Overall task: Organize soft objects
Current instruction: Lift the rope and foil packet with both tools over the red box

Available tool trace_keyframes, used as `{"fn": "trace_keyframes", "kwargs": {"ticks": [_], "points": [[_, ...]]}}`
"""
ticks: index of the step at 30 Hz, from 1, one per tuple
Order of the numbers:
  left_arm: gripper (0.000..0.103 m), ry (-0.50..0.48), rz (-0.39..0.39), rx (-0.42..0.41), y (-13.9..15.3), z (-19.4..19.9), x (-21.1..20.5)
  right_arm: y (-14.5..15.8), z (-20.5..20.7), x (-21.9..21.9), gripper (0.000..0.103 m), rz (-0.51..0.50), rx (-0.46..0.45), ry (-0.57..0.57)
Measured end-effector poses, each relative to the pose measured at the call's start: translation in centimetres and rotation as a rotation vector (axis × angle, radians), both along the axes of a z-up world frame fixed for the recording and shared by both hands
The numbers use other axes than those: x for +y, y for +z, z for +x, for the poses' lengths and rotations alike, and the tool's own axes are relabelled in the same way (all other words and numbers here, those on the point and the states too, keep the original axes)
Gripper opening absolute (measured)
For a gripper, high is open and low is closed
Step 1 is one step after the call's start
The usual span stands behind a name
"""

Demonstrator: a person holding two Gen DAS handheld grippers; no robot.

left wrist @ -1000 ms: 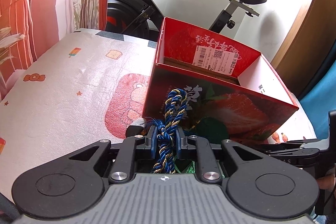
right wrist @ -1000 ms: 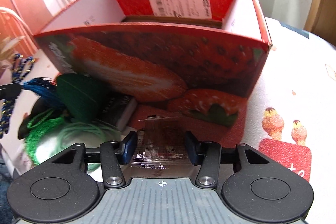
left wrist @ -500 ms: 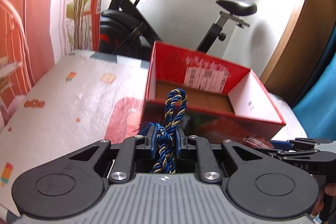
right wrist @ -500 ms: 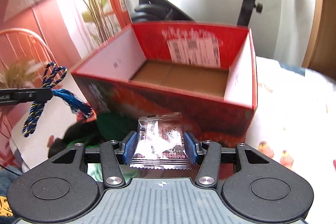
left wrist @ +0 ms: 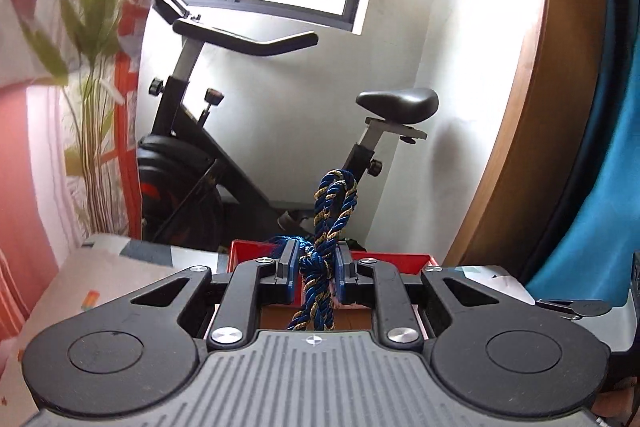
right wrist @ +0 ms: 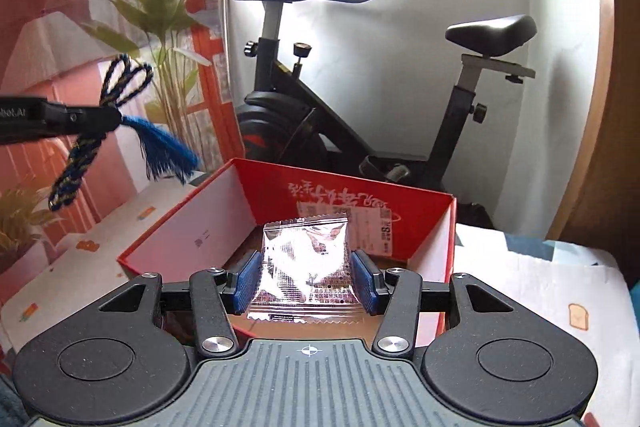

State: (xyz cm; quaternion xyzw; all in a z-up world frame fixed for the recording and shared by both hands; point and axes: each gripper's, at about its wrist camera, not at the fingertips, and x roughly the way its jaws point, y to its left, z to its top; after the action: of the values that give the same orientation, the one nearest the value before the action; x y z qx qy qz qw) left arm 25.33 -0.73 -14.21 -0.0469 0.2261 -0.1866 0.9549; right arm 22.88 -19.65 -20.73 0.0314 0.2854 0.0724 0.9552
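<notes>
My left gripper: jaws nearly closed, pinching twisted navy-and-gold rope with blue tassel, held in air left of open red cardboard box. My right gripper: jaws part open, blue pads clamping shiny clear plastic sachet by its side edges, above box's near rim. Box sits on white patterned cloth. Black exercise bike behind.
</notes>
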Motion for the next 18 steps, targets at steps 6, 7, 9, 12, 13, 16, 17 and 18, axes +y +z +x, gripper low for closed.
{"fn": "trace_keyframes", "kwargs": {"ticks": [6,7,9,12,13,16,17,18], "points": [[0.019,-0.021,0.072,0.018,-1.3,4.4,-2.8,-4.4,3.7,-0.8,0.047,-0.027,0.088,-0.059],[0.019,-0.025,0.09,0.03,-2.0,4.8,-3.0,-5.0,3.8,-1.0,0.047,-0.023,0.098,-0.066],[0.019,-0.03,0.139,0.053,-3.4,5.6,-3.8,-6.0,3.9,-1.4,0.047,-0.008,0.113,-0.08],[0.019,-0.044,0.161,0.102,-5.2,6.5,-4.2,-6.7,4.0,-1.9,0.047,0.002,0.117,-0.09],[0.019,-0.05,0.163,0.121,-5.7,6.7,-4.1,-6.8,4.0,-2.0,0.047,-0.002,0.118,-0.09],[0.02,-0.061,0.178,0.156,-6.7,7.2,-4.0,-7.0,4.1,-2.1,0.047,-0.018,0.123,-0.092],[0.02,-0.065,0.183,0.167,-7.0,7.3,-4.1,-7.1,4.1,-2.1,0.048,-0.016,0.122,-0.093],[0.02,-0.071,0.186,0.177,-7.3,7.4,-4.1,-7.1,4.1,-2.1,0.049,-0.012,0.123,-0.092]]}}
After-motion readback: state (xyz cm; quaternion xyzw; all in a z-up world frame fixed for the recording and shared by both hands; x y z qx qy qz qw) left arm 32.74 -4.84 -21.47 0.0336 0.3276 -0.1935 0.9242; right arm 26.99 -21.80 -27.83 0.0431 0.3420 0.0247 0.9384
